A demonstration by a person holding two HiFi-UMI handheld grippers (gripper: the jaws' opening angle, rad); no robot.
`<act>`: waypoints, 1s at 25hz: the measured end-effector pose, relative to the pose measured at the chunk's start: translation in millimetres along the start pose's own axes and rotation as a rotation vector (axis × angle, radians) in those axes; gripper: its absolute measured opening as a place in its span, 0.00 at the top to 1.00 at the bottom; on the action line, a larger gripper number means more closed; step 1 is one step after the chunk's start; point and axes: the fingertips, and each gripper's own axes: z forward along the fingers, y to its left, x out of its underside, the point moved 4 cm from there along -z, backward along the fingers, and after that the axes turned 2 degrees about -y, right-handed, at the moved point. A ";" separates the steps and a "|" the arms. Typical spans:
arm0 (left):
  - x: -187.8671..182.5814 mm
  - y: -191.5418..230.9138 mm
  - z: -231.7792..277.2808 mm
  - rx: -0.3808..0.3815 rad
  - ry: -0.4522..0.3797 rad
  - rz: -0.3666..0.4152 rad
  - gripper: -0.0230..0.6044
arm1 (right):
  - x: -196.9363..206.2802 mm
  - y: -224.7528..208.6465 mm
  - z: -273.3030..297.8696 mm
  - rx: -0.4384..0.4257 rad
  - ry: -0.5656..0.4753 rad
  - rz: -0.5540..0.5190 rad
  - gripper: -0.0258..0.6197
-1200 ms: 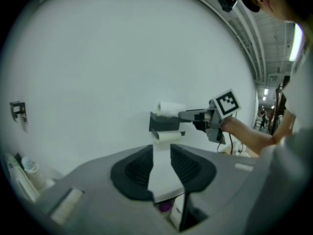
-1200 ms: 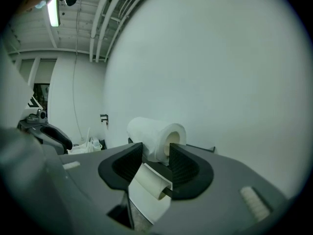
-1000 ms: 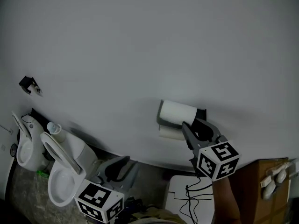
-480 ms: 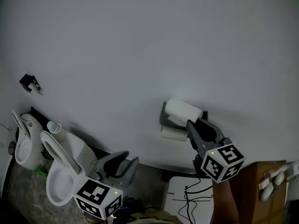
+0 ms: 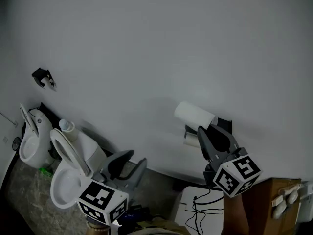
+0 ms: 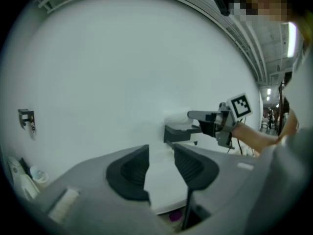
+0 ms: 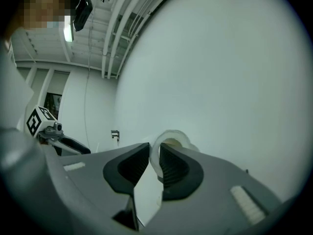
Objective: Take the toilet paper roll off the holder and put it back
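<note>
Progress, judging by how things lie: the lift-off looks about done, and putting the roll back is all that remains. Low against the wall, near the toilet, the left gripper hangs well apart from the work, its jaws opening with nothing between them. Up by the holder, the right gripper is closing its jaws, pinching the rim of the roll, which sits raised and tilted just above the bracket; whether they touch I cannot tell.
</note>
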 end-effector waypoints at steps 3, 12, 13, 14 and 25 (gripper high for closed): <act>-1.9 9.6 -11.0 -0.036 -0.007 0.007 0.72 | -0.1 20.7 9.6 -0.066 -0.011 0.013 0.85; 0.3 47.3 -73.8 -0.160 -0.043 -0.005 0.69 | 4.1 120.3 40.4 -0.331 -0.020 0.011 0.85; 0.5 54.2 -83.0 -0.174 -0.047 -0.003 0.68 | 4.9 134.5 45.0 -0.364 -0.020 0.011 0.85; -0.2 59.0 -88.9 -0.187 -0.047 0.001 0.68 | 5.5 145.0 48.5 -0.399 -0.020 0.012 0.85; 7.3 81.7 -151.4 -0.313 -0.052 0.000 0.62 | 14.9 243.1 52.7 -0.741 -0.006 0.015 0.85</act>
